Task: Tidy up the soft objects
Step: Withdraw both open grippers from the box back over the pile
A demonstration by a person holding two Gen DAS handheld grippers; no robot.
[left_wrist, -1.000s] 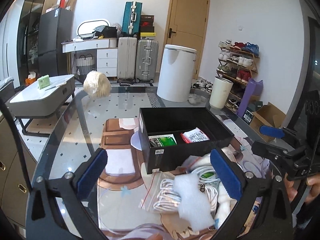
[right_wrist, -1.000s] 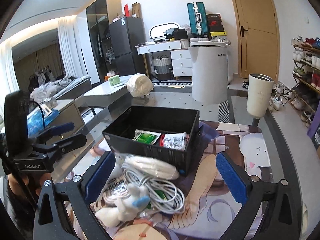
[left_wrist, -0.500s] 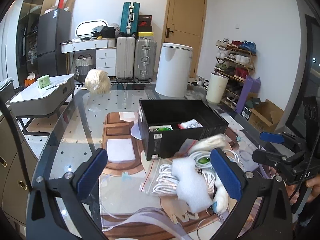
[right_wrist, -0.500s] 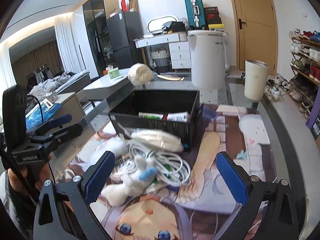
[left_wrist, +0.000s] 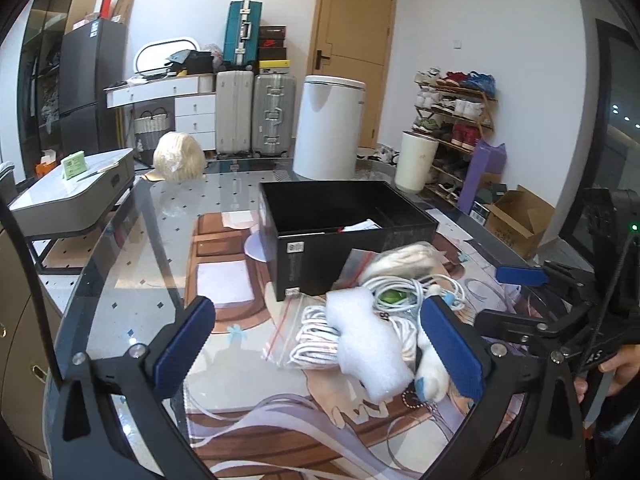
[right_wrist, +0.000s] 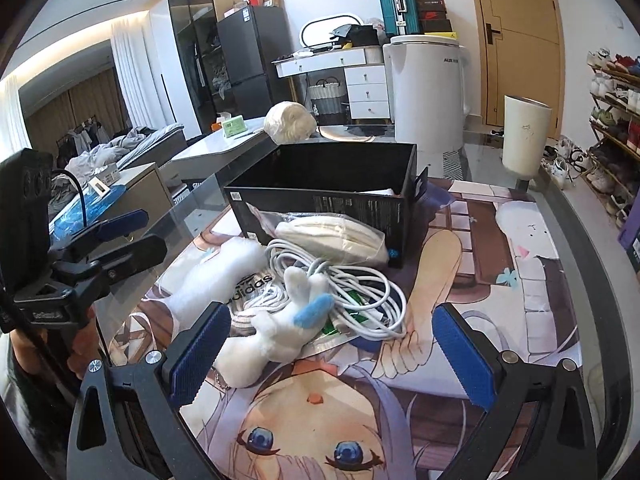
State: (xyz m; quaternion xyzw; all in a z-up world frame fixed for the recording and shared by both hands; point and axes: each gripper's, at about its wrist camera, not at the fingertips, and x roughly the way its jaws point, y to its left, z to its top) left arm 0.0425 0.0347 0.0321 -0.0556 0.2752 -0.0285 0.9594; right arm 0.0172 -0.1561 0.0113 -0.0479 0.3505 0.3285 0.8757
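Both pulled back from black box [right_wrist: 332, 196] | plush toy [right_wrist: 276, 332] before right hand-held gripper [right_wrist: 332, 352] | both spread empty

The black box [left_wrist: 344, 236] wall hides most of what is inside. The white cable [right_wrist: 360, 304] pile covers a green packet [right_wrist: 354, 312].

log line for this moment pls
left gripper: open, empty | right gripper: open, empty | plush, cable, foam: on mat beside box

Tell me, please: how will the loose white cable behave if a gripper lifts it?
The white cable is probably floppy: loose loops would sag. It may drag the plush toy lying on it.
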